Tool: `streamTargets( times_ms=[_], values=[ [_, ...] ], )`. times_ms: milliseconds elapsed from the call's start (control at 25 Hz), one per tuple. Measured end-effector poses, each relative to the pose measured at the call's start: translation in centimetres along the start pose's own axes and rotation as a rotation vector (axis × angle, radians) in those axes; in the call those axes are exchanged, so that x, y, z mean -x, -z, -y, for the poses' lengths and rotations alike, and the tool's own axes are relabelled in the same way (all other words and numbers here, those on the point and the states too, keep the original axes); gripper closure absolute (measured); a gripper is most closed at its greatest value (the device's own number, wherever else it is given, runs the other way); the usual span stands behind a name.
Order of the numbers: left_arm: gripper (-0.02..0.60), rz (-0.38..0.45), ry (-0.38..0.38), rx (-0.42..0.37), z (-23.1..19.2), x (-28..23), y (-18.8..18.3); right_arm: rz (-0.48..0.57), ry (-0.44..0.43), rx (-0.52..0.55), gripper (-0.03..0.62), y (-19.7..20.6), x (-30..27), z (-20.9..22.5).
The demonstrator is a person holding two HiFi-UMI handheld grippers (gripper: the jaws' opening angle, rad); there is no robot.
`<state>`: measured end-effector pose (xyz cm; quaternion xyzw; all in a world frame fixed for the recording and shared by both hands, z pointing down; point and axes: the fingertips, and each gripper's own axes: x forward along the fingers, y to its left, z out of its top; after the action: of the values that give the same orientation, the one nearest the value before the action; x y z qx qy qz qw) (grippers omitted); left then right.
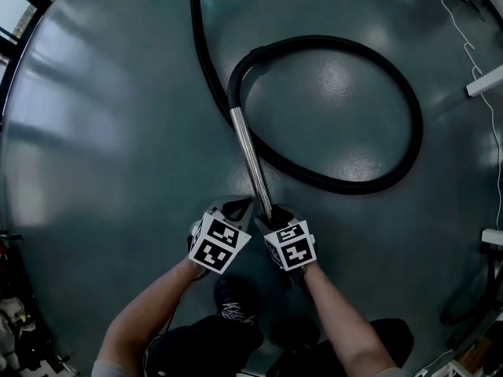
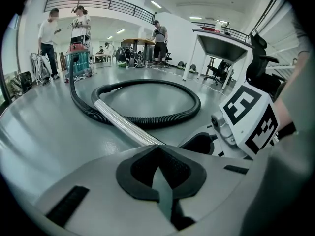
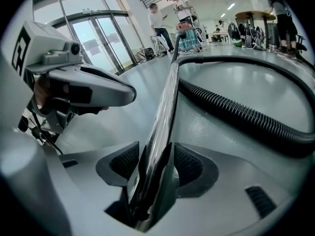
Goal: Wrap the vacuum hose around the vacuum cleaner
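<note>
Straddling tube [image 3: 165, 112], R gripper [image 3: 155, 166] jaws apart; hose [image 1: 414, 124] looped, floor [image 1: 102, 132] open

We see the floor [image 1: 118, 132] dim and teal from above, with pale window patches and soft lamp glare. Glass doors [image 3: 98, 38] and ceiling lamps [image 2: 156, 4] burn white. The metal tube [image 3: 165, 112] shows streaked highlights. Edges bend and darken; near fingers [image 2: 142, 168] look soft.
</note>
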<state>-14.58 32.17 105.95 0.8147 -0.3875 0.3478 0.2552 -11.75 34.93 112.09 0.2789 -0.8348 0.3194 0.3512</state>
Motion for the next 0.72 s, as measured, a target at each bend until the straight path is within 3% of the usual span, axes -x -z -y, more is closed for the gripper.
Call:
streamTargets(
  times_ms=[400, 560, 720],
  values=[
    [0.577, 0.003, -0.005, 0.018, -0.1, 0.2, 0.5, -0.019, 0.093, 0.032, 0.385, 0.7, -1.2, 0.3],
    [0.577, -0.008, -0.008, 0.021, -0.1, 0.1, 1.0, -0.018, 0.093, -0.046, 0.413, 0.9, -1.2, 0.7],
    [0.577, -0.005, 0.000, -0.004, 0.2, 0.1, 0.7, -0.040, 0.114, -0.031, 0.422, 1.2, -0.6, 1.8]
  ],
)
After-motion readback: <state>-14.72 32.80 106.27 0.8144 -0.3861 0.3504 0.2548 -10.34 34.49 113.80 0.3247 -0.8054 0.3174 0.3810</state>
